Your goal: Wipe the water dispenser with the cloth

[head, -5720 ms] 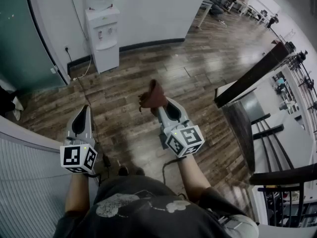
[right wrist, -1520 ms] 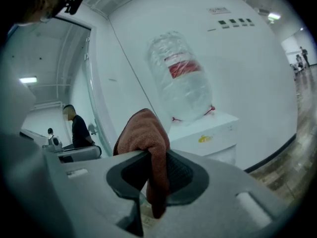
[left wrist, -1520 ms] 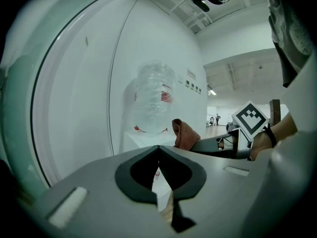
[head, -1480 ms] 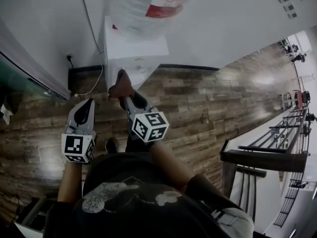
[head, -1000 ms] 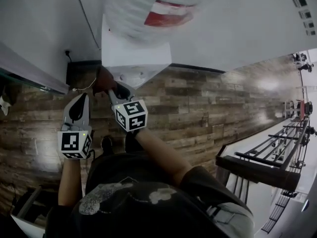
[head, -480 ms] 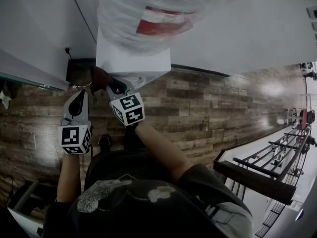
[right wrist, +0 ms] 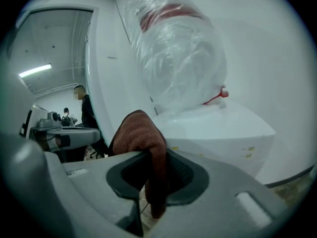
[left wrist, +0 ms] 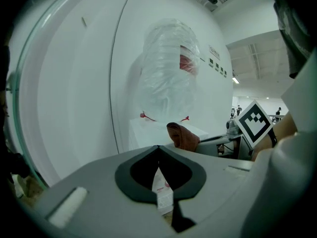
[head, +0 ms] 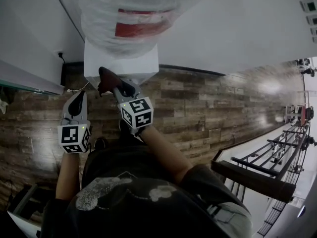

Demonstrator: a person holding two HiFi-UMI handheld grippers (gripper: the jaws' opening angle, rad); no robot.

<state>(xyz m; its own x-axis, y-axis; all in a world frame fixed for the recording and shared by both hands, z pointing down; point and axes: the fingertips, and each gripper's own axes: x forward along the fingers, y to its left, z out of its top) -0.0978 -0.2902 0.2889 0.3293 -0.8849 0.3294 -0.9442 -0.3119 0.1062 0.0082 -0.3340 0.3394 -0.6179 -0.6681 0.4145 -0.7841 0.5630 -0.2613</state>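
While right hand-held gripper (head: 114, 86) pinches cloth (right wrist: 141, 133), its length upright by water dispenser (head: 144, 66), left hand-held gripper (head: 79, 95) closed

1. Red label (head: 141, 26) on the plastic-wrapped bottle (head: 124, 9) atop the water dispenser (head: 121, 63): a red band, but no word comes through the wrap.
2. Marker cube (head: 74, 138) on the left gripper (head: 79, 95), and its twin (head: 137, 114) on the right gripper (head: 115, 86): black-and-white square patterns, no letters or digits.
3. Small dark wall plates (head: 309, 6), up at the right: too small to read.
4. White slip (left wrist: 162, 195) with reddish print, glimpsed through the left gripper's jaw opening: blurred, unreadable.
5. Shirt print (head: 124, 192): pale shapes, no legible words.
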